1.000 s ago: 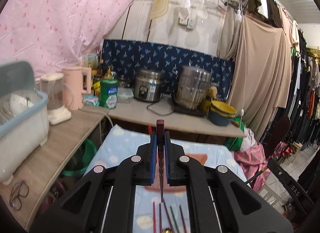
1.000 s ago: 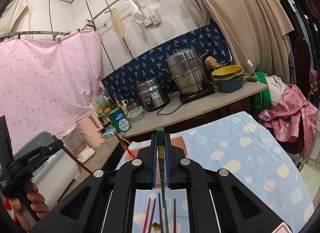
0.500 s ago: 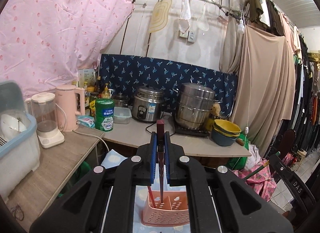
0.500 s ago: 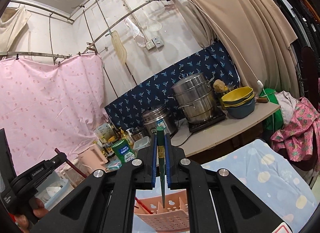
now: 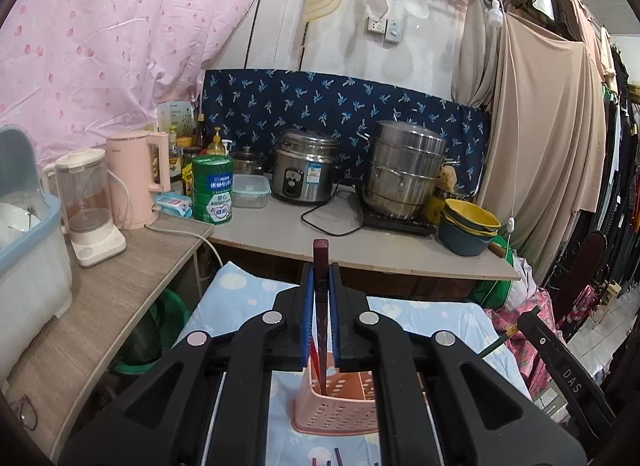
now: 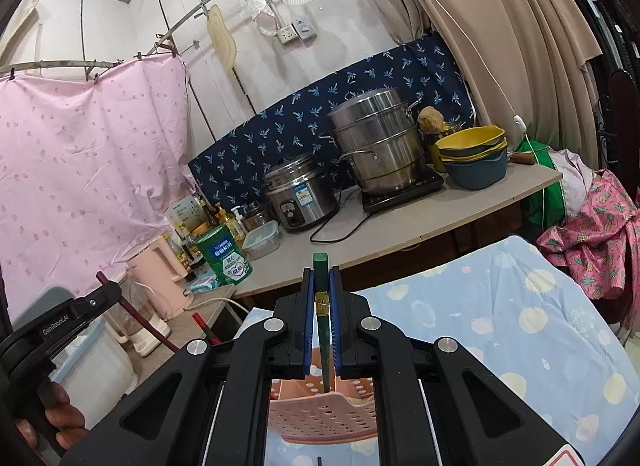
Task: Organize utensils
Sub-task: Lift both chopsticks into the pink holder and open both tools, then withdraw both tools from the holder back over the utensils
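My left gripper (image 5: 321, 278) is shut on a dark red chopstick (image 5: 321, 306) that stands nearly upright, its tip down inside the pink perforated basket (image 5: 336, 412). A sliver of a red chopstick (image 5: 313, 350) shows in the same basket. My right gripper (image 6: 321, 278) is shut on a green chopstick (image 6: 322, 318) whose tip hangs at the basket's (image 6: 320, 414) rim. In the right wrist view the left gripper (image 6: 108, 294) shows at the far left with a hand (image 6: 60, 422) on its grip. Loose chopsticks (image 5: 339, 456) lie on the cloth in front of the basket.
The basket stands on a table with a blue patterned cloth (image 6: 520, 306). Behind it a counter (image 5: 360, 250) carries a rice cooker (image 5: 306, 171), a steamer pot (image 5: 404, 169), stacked bowls (image 5: 470, 231) and a green tin (image 5: 212, 189). A dish rack (image 5: 28, 250) sits left, a dark chair (image 5: 568, 366) right.
Both grippers moved forward over the table with their chopsticks. The pink basket came into view beneath them and the loose chopsticks slid toward the bottom edge.
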Tool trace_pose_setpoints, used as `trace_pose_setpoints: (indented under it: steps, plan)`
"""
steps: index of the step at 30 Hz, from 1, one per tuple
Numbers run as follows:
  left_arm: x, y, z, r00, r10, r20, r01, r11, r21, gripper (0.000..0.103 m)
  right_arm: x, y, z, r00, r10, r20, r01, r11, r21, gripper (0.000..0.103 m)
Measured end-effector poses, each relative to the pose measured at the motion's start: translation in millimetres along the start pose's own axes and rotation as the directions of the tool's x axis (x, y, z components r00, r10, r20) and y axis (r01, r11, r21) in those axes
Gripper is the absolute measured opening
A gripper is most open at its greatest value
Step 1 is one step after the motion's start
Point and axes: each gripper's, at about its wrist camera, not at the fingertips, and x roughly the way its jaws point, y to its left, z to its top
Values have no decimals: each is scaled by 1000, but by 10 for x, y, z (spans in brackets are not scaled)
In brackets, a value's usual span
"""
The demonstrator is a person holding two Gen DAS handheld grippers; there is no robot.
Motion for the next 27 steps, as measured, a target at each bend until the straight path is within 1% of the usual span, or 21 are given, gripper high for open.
trace_pose_setpoints:
  steps: [4, 5, 6, 9, 14, 19, 21, 24, 27]
  plan:
    - [19, 31, -63, 1000, 11, -13, -12, 1000, -13, 8, -30, -32, -64, 1000, -16, -1, 16, 1000, 0, 10]
    - [18, 34, -74, 1000, 13, -18, -13, 1000, -11, 11, -42, -34, -74, 1000, -22, 0, 22, 1000, -2, 14]
    - [16, 39, -81, 1000, 19, -22, -20, 1000, -9, 19, -59, -41, -82, 1000, -28, 1, 28, 1000, -4, 16]
    - [-39, 64, -103, 999, 34, -15, -35, 999, -16, 33, -132, -72, -109, 999, -33, 2, 33, 999, 1, 16]
    - [-112, 104, -123, 999, 40, -21, -41, 999, -25, 34, -273, -75, -162, 1000, -30, -1, 30, 1000, -4, 16]
    - [-246, 136, -242, 998, 41, -37, -42, 999, -21, 34, -409, -58, -244, 1000, -29, -10, 29, 999, -14, 18]
    - [-308, 153, -354, 998, 38, -55, -39, 999, -18, 34, -495, -59, -320, 999, -28, -20, 27, 999, -19, 21]
    - [-369, 175, -566, 995, 43, -92, -43, 999, -6, 34, -617, -66, -471, 998, -31, -49, 30, 999, -34, 21]
    - [-416, 203, -876, 988, 47, -149, -47, 999, 5, 34, -747, -92, -702, 994, -45, -98, 40, 998, -56, 21]
